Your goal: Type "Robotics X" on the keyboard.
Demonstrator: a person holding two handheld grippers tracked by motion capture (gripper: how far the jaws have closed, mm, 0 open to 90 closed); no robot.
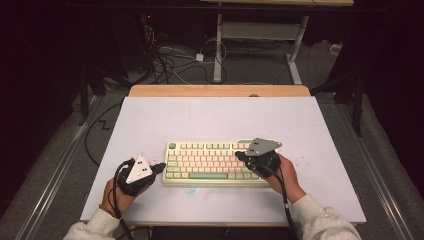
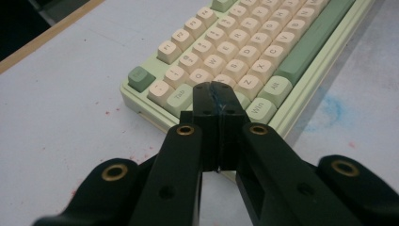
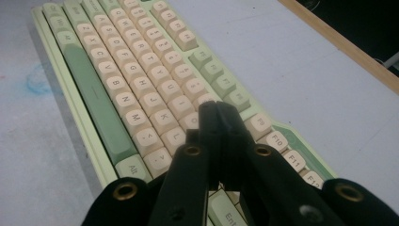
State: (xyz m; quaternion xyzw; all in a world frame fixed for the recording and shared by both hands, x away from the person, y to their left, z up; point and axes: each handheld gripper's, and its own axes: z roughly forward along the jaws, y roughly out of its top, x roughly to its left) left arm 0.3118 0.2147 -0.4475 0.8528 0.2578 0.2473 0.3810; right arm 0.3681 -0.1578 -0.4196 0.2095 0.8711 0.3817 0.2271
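Lab: floor cables [image 1: 165, 62], bare worktable [image 1: 220, 115]

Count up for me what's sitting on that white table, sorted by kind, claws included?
Keyboards: 1, the cream and green keyboard.
Claws: 2, the left claw shut at the keyboard's left end, and the right claw shut over its right-hand keys.
Total: 3.

Pale-green plastic keyboard [image 1: 215, 164] with cream keycaps and a darker green space bar [image 3: 91, 99]: lies flat, keys up, long side parallel to the table's near edge, near centre.
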